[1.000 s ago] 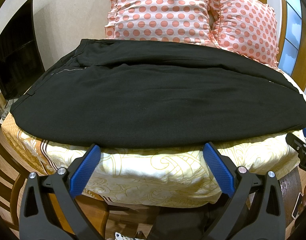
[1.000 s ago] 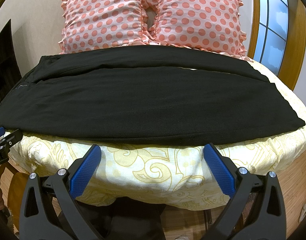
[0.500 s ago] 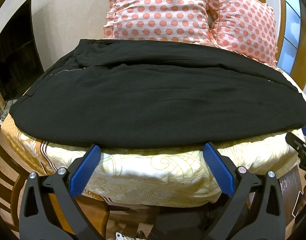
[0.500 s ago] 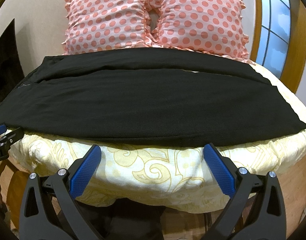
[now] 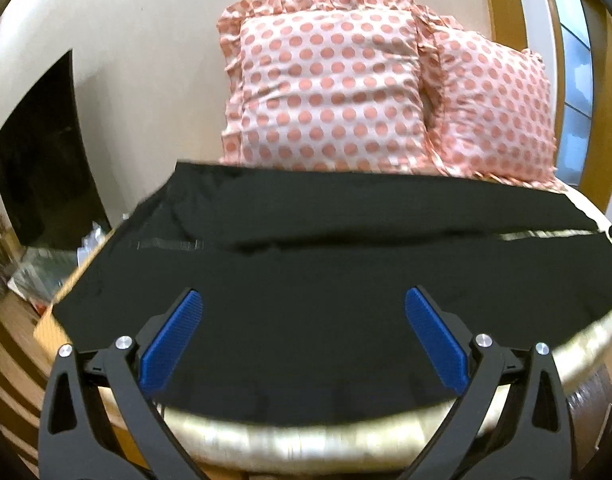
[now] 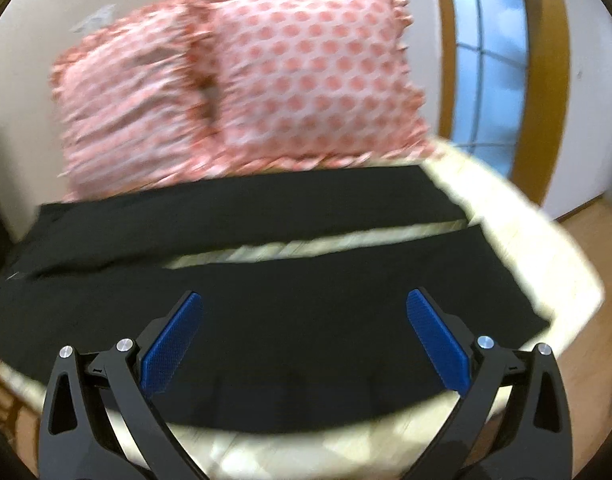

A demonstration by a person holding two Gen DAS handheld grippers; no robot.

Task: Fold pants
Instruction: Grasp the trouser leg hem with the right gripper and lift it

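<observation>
Left wrist view: your left gripper (image 5: 304,332) is spread wide with nothing between the blue pads (image 5: 172,344), sitting over the near edge of the black pants (image 5: 306,280) — they lie flat across the cream bedspread (image 5: 325,440), dotted pillows (image 5: 325,92) behind. Right wrist view, blurred: your right gripper (image 6: 304,334) is likewise released over the pants (image 6: 306,320) — a strip of bedspread (image 6: 325,242) shows between the two legs.
</observation>
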